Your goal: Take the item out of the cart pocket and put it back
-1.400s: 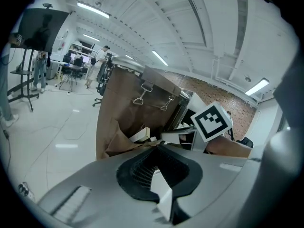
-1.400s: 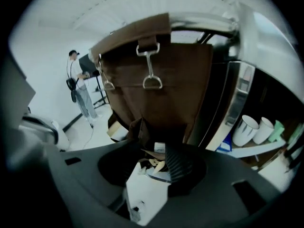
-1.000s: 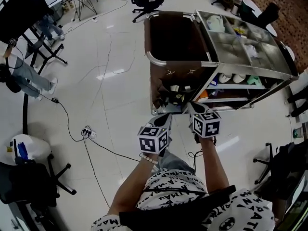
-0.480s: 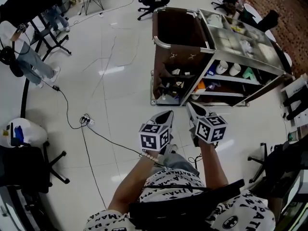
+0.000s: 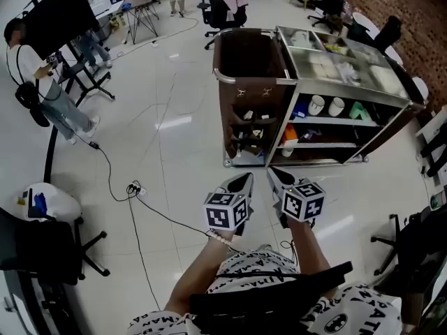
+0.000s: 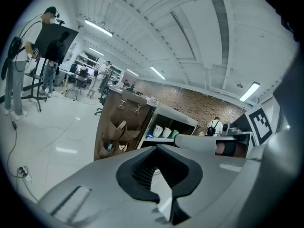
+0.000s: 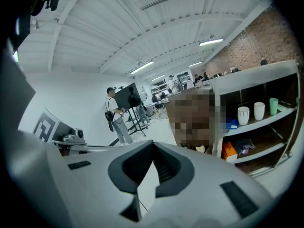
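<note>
The steel cart (image 5: 328,68) stands a step ahead of me on the white floor. Its near end carries a brown hanging organiser (image 5: 253,121) with small items showing in its pockets; the same pockets (image 6: 115,136) appear in the left gripper view. My left gripper (image 5: 244,181) and right gripper (image 5: 273,174) hang side by side in front of my body, short of the cart and apart from it. The left gripper (image 6: 157,151) is shut, the right gripper (image 7: 153,146) too, and neither has anything between its jaws. A mosaic patch hides the organiser in the right gripper view.
The cart's shelves hold cups (image 5: 325,106) and an orange box (image 5: 290,132). A black cable with a power strip (image 5: 133,188) runs over the floor at my left. Office chairs (image 5: 42,250) stand at both sides, and a person (image 5: 63,107) stands by a screen stand at far left.
The cart has drawn farther away: both grippers have come back from the organiser's pockets, where their tips were a second ago, toward my body. Both stayed shut.
</note>
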